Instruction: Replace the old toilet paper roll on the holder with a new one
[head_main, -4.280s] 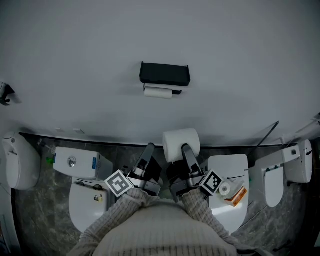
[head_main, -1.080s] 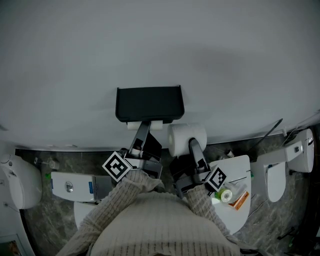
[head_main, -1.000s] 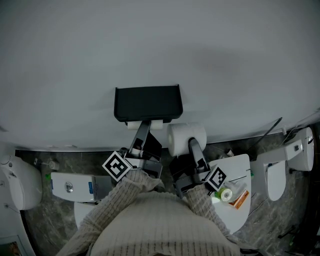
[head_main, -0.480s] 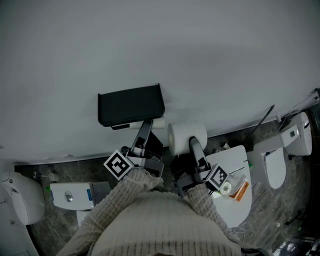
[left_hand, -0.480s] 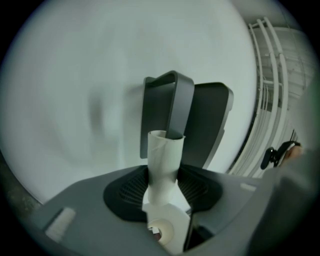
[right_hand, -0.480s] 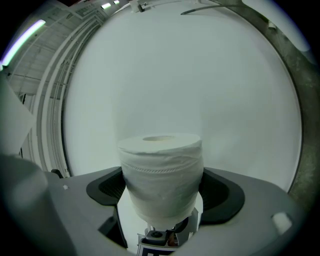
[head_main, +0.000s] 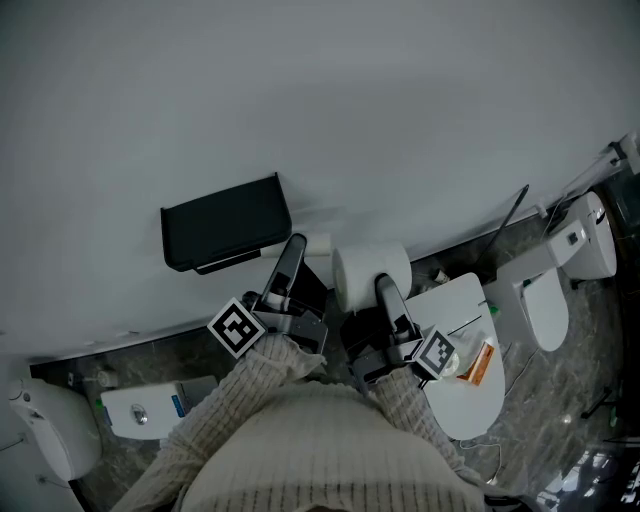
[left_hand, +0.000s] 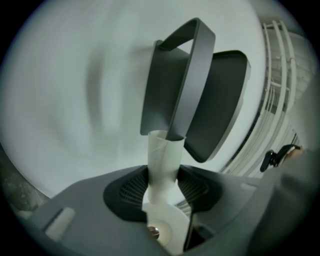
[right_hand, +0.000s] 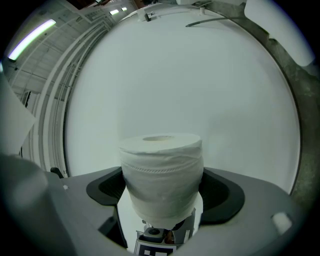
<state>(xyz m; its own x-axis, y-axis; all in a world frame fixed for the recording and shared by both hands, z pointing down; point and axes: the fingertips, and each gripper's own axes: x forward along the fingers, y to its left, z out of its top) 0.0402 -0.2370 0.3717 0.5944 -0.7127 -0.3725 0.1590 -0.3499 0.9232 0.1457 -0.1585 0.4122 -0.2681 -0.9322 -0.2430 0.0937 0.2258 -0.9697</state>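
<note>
The core (left_hand: 164, 160), a bare pale cardboard tube with a spiral seam and no paper left on it, stands upright between the left gripper's (left_hand: 164, 186) jaws, which pinch it near its lower end. From above, the core (head_main: 318, 243) is off the holder (head_main: 225, 222), just to its right and close to the wall. The holder (left_hand: 200, 100) is matt black, a flat plate with a bent loop in front of it, and carries no print that I can make out.

The right gripper (right_hand: 162, 200) clamps the new roll (right_hand: 162, 175) across its sides. It is full, white and embossed, with its hollow end up. From above, the new roll (head_main: 370, 272) sits just right of the core, in the right gripper (head_main: 378, 285).

Each gripper's cube shows a black-and-white square marker. On the white top (head_main: 450, 400) to the right lies an orange packet (head_main: 478, 362), its print too small to read. A white box (head_main: 140, 412) at lower left has a blue label, also unreadable.
</note>
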